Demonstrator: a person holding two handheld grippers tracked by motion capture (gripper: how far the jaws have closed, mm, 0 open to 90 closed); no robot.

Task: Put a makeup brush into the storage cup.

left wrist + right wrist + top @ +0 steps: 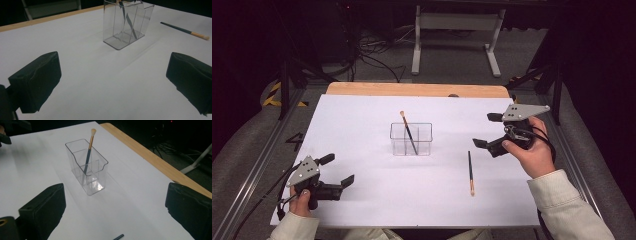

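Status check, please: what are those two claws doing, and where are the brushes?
Left gripper, right gripper: open, empty. One dark-handled paintbrush leans in clear plastic holder; second brush flat on white sheet. Nothing blocking.

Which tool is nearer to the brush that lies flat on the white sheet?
Right. The right tool hangs just beyond the flat brush; the left tool sits far across the sheet.
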